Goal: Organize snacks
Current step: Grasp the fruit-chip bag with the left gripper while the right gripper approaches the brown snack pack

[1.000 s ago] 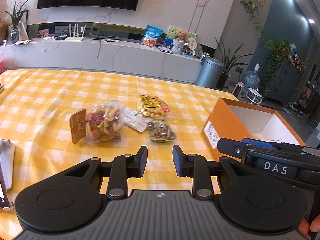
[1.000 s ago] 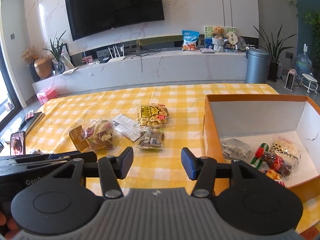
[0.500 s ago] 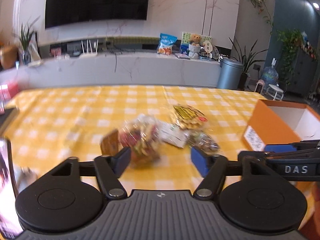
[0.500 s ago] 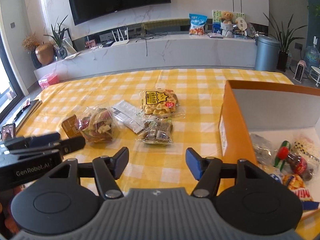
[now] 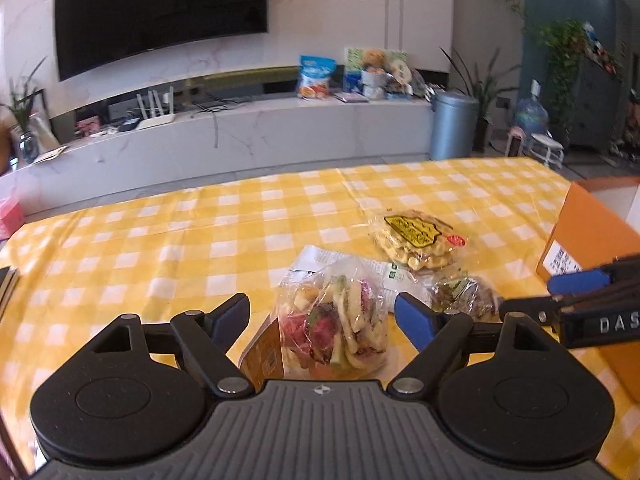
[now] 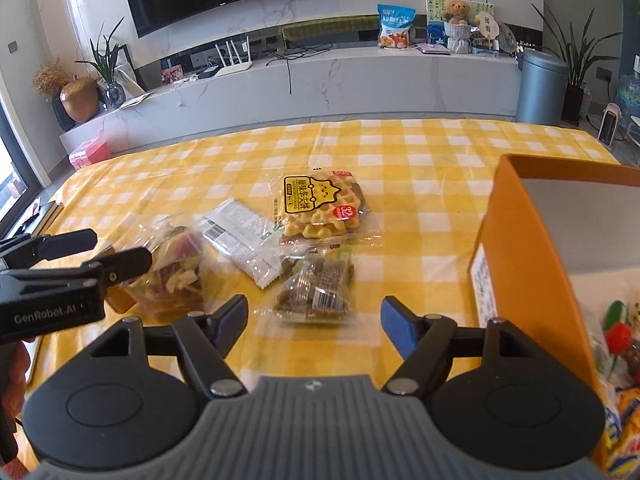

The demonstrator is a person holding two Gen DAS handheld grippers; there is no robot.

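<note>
My left gripper (image 5: 322, 316), jaws just widened, tilts over the fruit bag (image 5: 336, 320); my right gripper (image 6: 314, 320), also just widened and empty, angles toward the brown packet (image 6: 316, 294).

Four snack packets lie clustered at mid-frame on the checked cloth: a clear bag of mixed coloured crisps (image 5: 336, 320), lower centre; a flat white wrapper (image 6: 240, 236); a yellow-labelled waffle pack (image 6: 320, 208); a small brown-filled packet (image 6: 316, 292). Orange box (image 6: 516, 240), right edge, open, holding further snacks.
</note>
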